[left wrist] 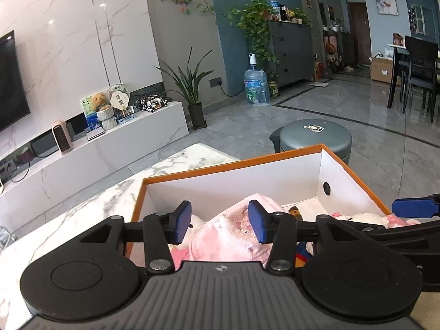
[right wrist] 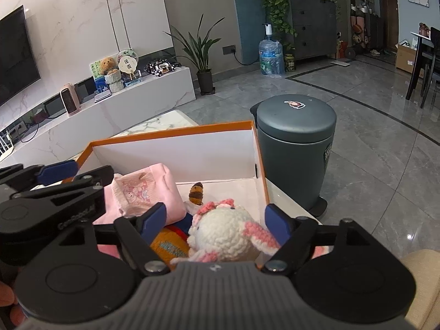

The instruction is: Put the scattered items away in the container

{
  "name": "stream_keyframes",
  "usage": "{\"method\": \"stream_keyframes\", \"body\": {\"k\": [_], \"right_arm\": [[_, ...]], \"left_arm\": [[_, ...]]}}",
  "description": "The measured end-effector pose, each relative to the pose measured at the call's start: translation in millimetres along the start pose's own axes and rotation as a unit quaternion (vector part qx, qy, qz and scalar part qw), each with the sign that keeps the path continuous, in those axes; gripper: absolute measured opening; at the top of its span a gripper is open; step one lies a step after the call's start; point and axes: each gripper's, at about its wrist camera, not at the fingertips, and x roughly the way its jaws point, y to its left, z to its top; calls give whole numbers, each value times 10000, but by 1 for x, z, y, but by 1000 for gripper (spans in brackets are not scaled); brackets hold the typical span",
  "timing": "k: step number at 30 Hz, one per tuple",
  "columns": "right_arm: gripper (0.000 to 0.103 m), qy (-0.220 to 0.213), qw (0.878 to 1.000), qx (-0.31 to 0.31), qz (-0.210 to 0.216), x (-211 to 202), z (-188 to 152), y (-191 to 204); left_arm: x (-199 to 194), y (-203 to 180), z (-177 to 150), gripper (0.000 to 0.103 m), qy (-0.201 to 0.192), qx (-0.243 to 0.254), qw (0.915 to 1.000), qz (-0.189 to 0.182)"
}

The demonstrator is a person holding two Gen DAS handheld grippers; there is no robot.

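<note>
Orange-rimmed box (right wrist: pixel 176 132) on marble table (left wrist: pixel 176 162) holds pink cloth (right wrist: pixel 143 192) and crocheted toy (right wrist: pixel 228 233). Left gripper (left wrist: pixel 220 221) spread above cloth; right gripper (right wrist: pixel 217 221) spread around toy.

White marble-veined wall panels (left wrist: pixel 68 41) rise behind a dark television (left wrist: pixel 11 82) and a long low white cabinet (left wrist: pixel 110 148). On the cabinet stand a small pink heater (left wrist: pixel 62 137), a teddy bear (left wrist: pixel 99 101) and round fans. A potted plant (left wrist: pixel 194 88) sits at the cabinet's far end, on the glossy grey tiled floor (left wrist: pixel 343 104). Past it stand a water bottle with a pump (left wrist: pixel 255 82) and a dark drawer chest (left wrist: pixel 291 52) draped with trailing vines. A dark chair (left wrist: pixel 418 68) and table occupy the far right, beside what looks like a cardboard box (left wrist: pixel 381 68).
</note>
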Motion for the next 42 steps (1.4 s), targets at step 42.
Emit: {"method": "stream_keyframes", "body": {"k": [42], "right_arm": [[91,-872,9960,-174,-14,-139,-23,58]], "left_arm": [[-152,47,-25,98,-889,-451,9898,1015]]}}
